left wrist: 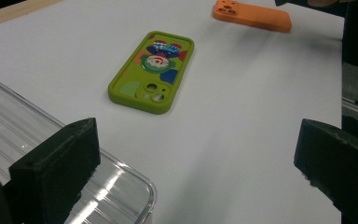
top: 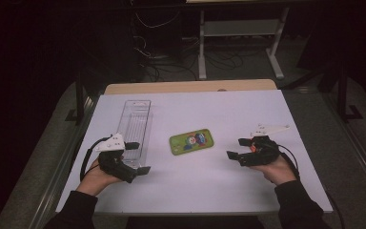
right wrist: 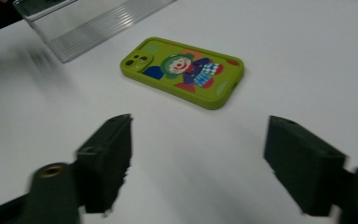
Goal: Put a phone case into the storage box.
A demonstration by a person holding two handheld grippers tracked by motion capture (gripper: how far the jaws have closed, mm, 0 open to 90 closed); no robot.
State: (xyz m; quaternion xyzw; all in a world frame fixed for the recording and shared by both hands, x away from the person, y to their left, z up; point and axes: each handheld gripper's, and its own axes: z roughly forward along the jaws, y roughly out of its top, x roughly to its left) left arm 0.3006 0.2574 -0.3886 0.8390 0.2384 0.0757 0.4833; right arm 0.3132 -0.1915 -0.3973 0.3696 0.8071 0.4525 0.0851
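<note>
Here we see the green phone case [top: 190, 141] flat on the bench [top: 248, 186], between our two tongs and touching neither. The left tongs [top: 138, 158] and right tongs [top: 235, 148] both gape, released and empty.

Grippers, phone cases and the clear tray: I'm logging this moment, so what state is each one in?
Left gripper: open, nothing between its jaws, beside the tray's near end.
Right gripper: open, nothing between its jaws.
Green phone case: flat on the table, clown picture up, untouched.
Orange phone case: flat on the table, camera cutouts visible.
Clear tray: upright, open-topped, empty.
</note>
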